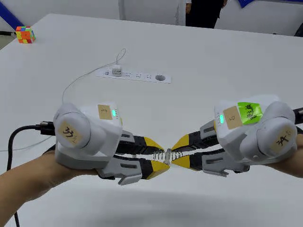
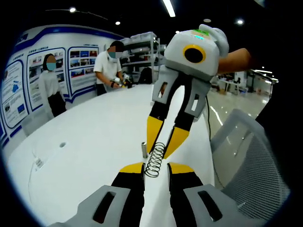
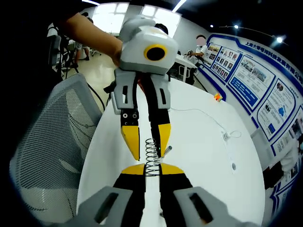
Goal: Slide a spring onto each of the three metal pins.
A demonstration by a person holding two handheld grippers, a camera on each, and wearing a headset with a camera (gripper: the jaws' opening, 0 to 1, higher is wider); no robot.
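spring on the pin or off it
Off: the spring lies beside the pin, not around it; its coils show nothing inside.

L gripper (image 1: 160, 159) – white body, yellow tips, blk cable (image 1: 28, 127)

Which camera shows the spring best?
The left gripper view: the spring stands against the plain white table, coils distinct. The right gripper view shows it nearly as well; the head view shows it tiny, between jaw tips.

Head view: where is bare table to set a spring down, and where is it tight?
Tight: centre front, where the left gripper and right gripper meet tip to tip at the spring; a white cable loops left of the power strip. Free: the table band between strip and grippers, and everything right of the strip.
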